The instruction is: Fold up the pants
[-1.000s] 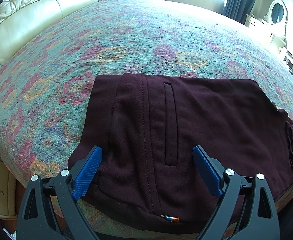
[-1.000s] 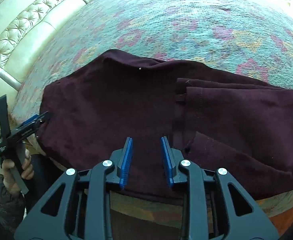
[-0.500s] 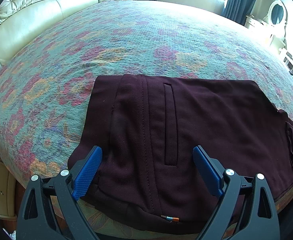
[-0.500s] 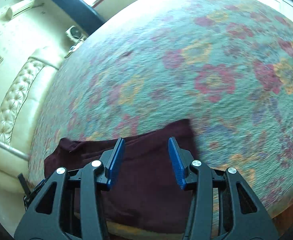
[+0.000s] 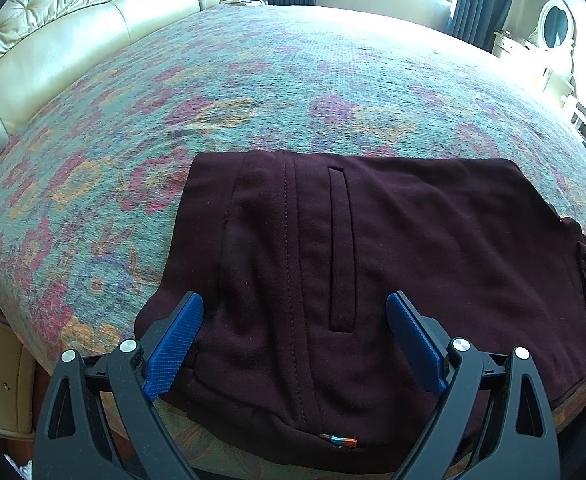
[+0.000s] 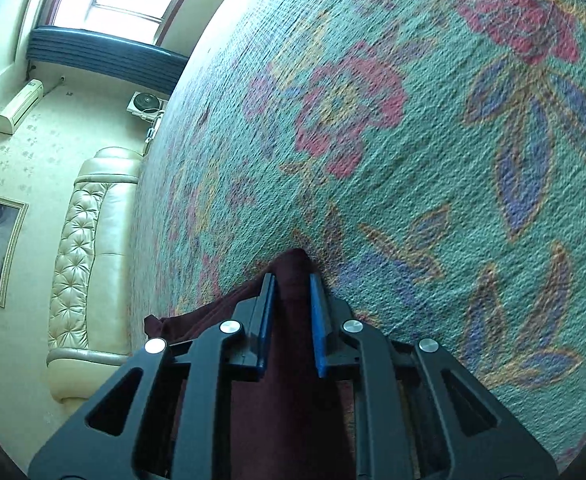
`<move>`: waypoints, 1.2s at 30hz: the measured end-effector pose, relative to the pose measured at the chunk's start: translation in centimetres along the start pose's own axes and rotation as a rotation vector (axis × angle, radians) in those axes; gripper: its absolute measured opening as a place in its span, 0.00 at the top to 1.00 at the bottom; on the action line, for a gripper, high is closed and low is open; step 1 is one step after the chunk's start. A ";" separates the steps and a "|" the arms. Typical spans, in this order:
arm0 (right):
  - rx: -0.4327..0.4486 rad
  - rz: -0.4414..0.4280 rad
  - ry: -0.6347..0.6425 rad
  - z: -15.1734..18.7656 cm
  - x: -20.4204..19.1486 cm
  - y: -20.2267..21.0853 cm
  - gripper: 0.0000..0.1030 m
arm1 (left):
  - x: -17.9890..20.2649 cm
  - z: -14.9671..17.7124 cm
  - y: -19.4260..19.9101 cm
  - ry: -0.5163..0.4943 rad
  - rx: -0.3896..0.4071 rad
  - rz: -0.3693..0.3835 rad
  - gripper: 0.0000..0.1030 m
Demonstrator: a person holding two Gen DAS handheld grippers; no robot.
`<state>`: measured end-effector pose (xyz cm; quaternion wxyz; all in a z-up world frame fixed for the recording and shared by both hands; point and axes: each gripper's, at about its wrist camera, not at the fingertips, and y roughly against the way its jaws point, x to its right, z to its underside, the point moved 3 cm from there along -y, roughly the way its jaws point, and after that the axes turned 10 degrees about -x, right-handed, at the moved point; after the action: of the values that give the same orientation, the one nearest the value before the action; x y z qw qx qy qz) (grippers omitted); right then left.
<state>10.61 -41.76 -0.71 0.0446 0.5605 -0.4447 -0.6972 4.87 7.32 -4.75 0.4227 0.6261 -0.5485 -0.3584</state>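
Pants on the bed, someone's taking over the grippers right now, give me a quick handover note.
Left gripper: open, hovering over the waist end of the pants, gripping nothing.
Right gripper: jaws closing on a bunched corner of maroon fabric between the pads.
Pants lie on the floral bedspread near its front edge, pocket side up, one end already doubled over.
Left to do: carry the gripped end across, finish the fold, smooth it.

Dark maroon pants (image 5: 393, 264) lie flat near the bed's front edge, welt pocket up (a small striped tag at the hem); one fabric end (image 6: 293, 280) bunches into a narrow ridge.
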 end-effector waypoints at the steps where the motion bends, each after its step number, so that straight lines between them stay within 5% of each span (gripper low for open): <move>1: 0.000 -0.011 -0.007 0.3 0.1 0.3 0.82 | 0.0 0.0 0.0 0.000 0.000 0.001 0.11; 15: -0.090 -0.081 -0.024 8.5 2.7 4.3 0.71 | 0.0 0.0 0.0 -0.008 -0.003 0.002 0.11; 19: -0.082 -0.091 -0.032 8.9 3.3 4.4 0.73 | 0.0 0.0 0.0 -0.008 -0.003 0.001 0.11; 24: -0.073 -0.001 0.002 9.4 2.8 3.6 0.82 | 0.1 0.1 0.0 -0.011 0.002 0.000 0.11; 30: -0.042 -0.013 -0.026 9.6 2.3 3.9 0.77 | 0.1 0.2 0.1 -0.011 0.006 0.001 0.11; 36: 0.113 0.267 0.061 9.8 -2.0 5.4 0.75 | 0.1 0.1 0.2 -0.017 0.012 0.006 0.11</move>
<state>0.95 -38.23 4.15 0.1188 0.5187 -0.5525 -0.6416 4.69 7.16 -4.63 0.4153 0.6239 -0.5561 -0.3593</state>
